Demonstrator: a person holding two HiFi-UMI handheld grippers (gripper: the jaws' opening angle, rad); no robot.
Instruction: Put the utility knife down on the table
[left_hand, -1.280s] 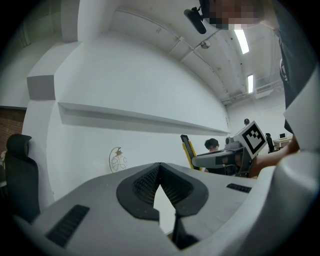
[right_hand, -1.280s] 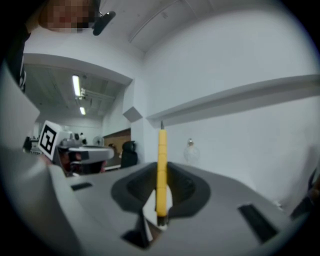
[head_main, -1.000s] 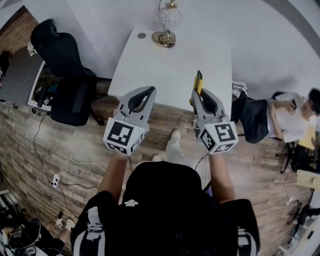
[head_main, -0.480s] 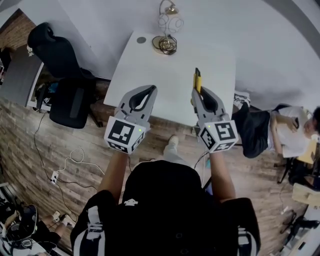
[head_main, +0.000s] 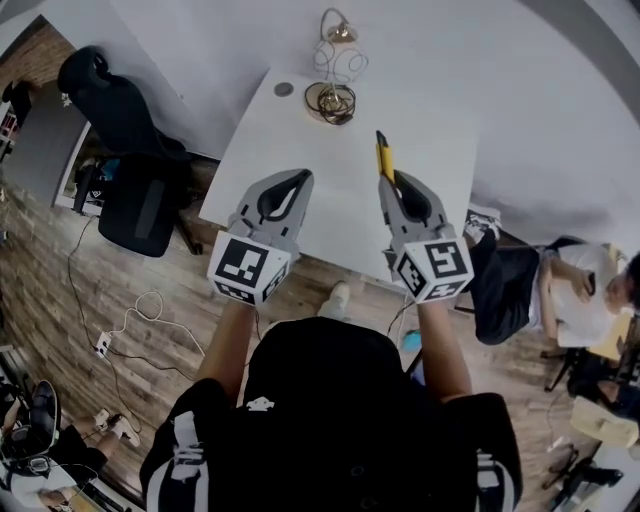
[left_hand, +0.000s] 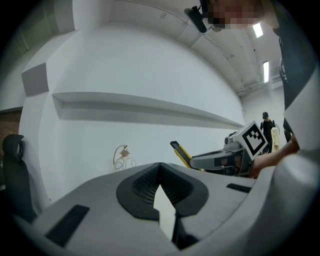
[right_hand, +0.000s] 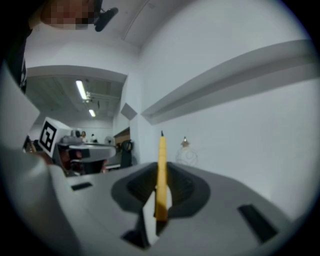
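Note:
A yellow and black utility knife (head_main: 384, 156) sticks forward out of my right gripper (head_main: 391, 182), which is shut on its rear end above the white table (head_main: 300, 130). In the right gripper view the knife (right_hand: 161, 175) rises upright between the jaws, its tip pointing ahead. My left gripper (head_main: 296, 181) is held level beside it over the table's near edge, jaws shut with nothing between them. From the left gripper view the knife (left_hand: 181, 153) and the right gripper (left_hand: 192, 162) show off to the right.
A wire ornament with a gold base (head_main: 331, 88) and a small round disc (head_main: 284, 89) stand at the table's far end. A black office chair (head_main: 120, 130) is left of the table. A seated person (head_main: 560, 290) is at the right, cables (head_main: 140, 320) lie on the wooden floor.
Both grippers have moved forward over the table, and the knife now reaches farther over the tabletop. The right gripper's hold on the knife is unchanged.

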